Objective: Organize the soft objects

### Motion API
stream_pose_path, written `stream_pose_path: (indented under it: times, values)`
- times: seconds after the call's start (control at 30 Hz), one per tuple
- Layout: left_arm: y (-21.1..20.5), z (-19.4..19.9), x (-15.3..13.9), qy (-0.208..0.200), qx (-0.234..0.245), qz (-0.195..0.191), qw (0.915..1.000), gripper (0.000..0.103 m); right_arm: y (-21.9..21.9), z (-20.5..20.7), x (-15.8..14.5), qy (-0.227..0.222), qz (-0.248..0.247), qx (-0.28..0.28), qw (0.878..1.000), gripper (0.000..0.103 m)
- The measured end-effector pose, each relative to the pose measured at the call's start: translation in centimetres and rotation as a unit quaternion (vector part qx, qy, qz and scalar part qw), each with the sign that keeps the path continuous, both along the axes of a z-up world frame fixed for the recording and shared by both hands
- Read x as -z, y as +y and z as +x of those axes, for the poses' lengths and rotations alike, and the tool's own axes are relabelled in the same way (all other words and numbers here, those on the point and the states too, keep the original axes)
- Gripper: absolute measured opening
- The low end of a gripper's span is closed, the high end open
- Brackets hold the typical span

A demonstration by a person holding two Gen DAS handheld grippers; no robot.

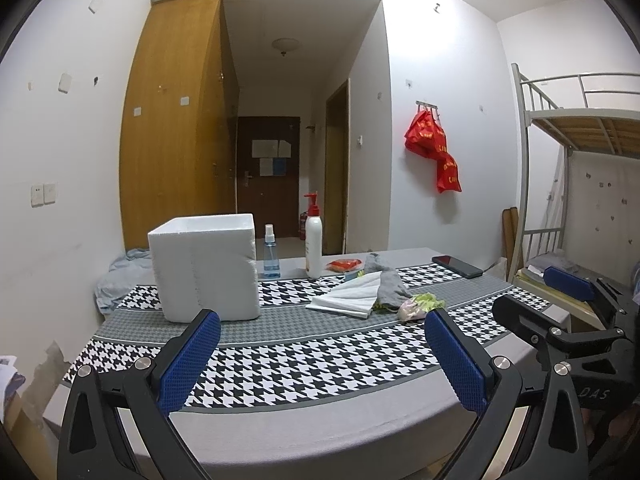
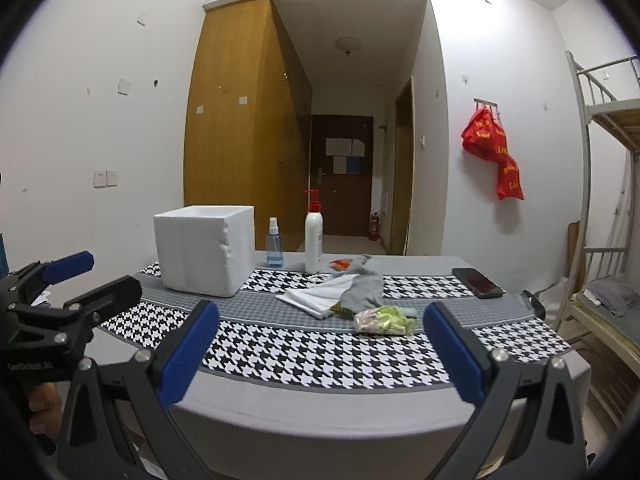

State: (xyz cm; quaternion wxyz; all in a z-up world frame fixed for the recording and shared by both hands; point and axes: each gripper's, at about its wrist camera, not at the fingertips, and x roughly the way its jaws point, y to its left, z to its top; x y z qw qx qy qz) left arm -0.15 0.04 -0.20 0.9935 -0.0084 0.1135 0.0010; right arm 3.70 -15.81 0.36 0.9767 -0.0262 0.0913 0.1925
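The left gripper (image 1: 322, 356) hangs over the near edge of the tabletop (image 1: 280, 432) with its blue pads spread wide and nothing between them. The right gripper (image 2: 320, 354) is beside it, also over the near edge, equally wide apart and holding nothing. Nothing stands between either gripper and the soft things. These lie together in the middle of the tabletop, a little toward the right edge. Nearest to the grippers is a small crumpled bundle of pink and green material (image 2: 384, 321); its long axis goes left to right, parallel to the near edge. Just behind it, a grey sock (image 2: 362, 286) stretches from the bundle toward the far edge, its long axis running near to far. The sock lies partly over a folded white cloth (image 2: 316, 296), which spreads to the left of it. Behind the sock, near the far edge, is a small red packet (image 2: 340, 265). A white foam box (image 2: 204, 250) stands upright toward the far left corner. To its right, along the far edge, stand a small blue spray bottle (image 2: 274, 248) and a tall white pump bottle (image 2: 313, 240) with a red head. A dark phone (image 2: 478, 282) lies flat near the right edge, well apart from the soft things.
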Motion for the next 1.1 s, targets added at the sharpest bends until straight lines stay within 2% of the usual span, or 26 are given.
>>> stream_pose_path:
  times: [0.47,1.1]
  values:
    - [0.08,-0.07,0.02,-0.007,-0.020,0.006,0.9998,0.102,0.03,0.03,-0.19,0.003,0.000,-0.004,1.000,0.103]
    - [0.48,-0.09,-0.13,-0.006,-0.016,0.003,0.9999,0.102,-0.05,-0.01,-0.02,0.001,0.000,-0.003,1.000,0.103]
